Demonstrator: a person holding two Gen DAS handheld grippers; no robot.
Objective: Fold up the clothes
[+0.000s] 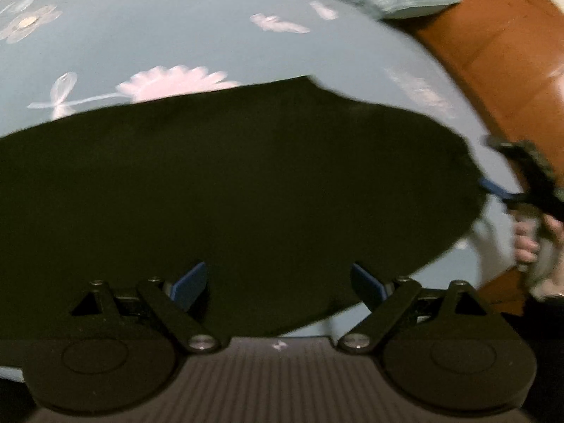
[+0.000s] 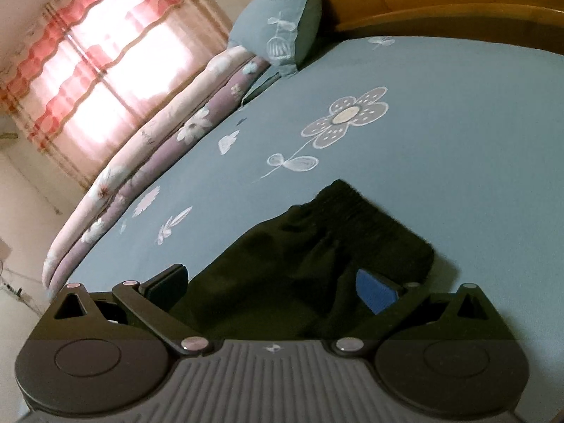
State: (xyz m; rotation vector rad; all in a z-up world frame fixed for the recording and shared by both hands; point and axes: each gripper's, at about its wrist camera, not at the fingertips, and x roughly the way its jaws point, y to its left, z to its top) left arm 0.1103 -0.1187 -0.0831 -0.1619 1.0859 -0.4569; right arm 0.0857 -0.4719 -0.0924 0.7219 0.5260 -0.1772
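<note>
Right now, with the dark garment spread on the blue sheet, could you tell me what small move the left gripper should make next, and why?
Probably lower the left gripper and close it on the dark garment's near edge. Its jaws stand open with cloth lying between them, ungripped, while the right gripper sits at the waistband end.

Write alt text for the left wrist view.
A dark garment lies spread on a blue floral bedsheet, with the open left gripper over its near edge. At right, the right gripper meets the garment's far end.

Dim, motion-blurred left view; glaring curtained window [image 2: 105,70] brightens the right
</note>
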